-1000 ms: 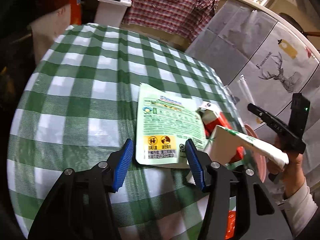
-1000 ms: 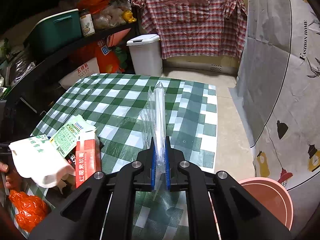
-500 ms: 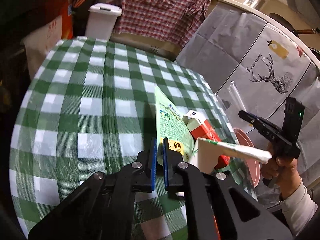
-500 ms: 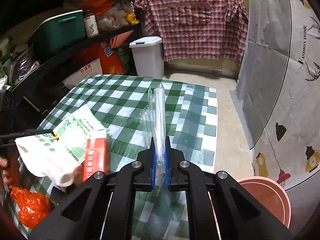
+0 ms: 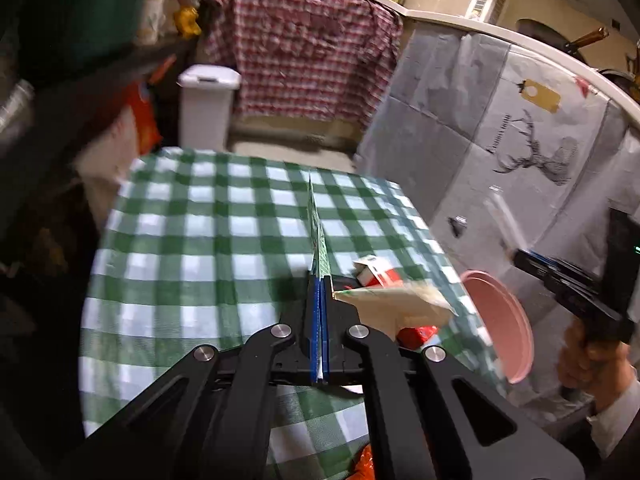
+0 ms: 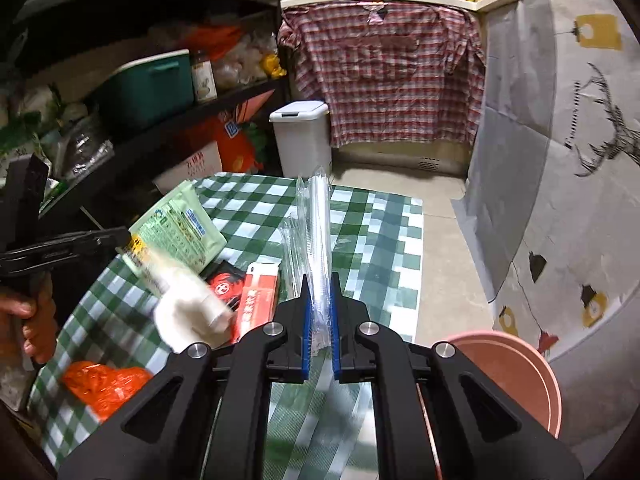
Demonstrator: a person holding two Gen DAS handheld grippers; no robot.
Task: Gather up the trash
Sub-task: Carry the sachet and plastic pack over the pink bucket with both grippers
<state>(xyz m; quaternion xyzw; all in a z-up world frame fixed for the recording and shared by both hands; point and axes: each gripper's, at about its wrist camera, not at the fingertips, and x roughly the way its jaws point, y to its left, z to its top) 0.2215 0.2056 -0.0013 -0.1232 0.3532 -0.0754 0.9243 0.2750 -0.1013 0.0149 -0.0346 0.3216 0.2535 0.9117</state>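
Note:
My left gripper (image 5: 320,300) is shut on a flat green snack packet (image 5: 318,236), held edge-on above the green checked table (image 5: 200,240); the packet's face shows in the right wrist view (image 6: 176,232). A white carton (image 5: 400,304) hangs blurred beside it. My right gripper (image 6: 319,312) is shut on a clear plastic wrapper (image 6: 316,232), its jaws slightly apart around it. A red box (image 6: 258,296) and orange plastic bag (image 6: 104,384) lie on the table. A pink bucket (image 6: 516,376) stands on the floor at the right.
A white lidded bin (image 6: 302,136) stands on the floor beyond the table. Dark shelves (image 6: 140,80) with boxes and bags fill the left. A plaid shirt (image 6: 388,72) and grey printed sheet (image 6: 560,160) cover the back and right walls.
My left gripper closed on the green packet and lifted it off the table, turning it edge-on. My right gripper rose with the clear wrapper and its jaws widened slightly.

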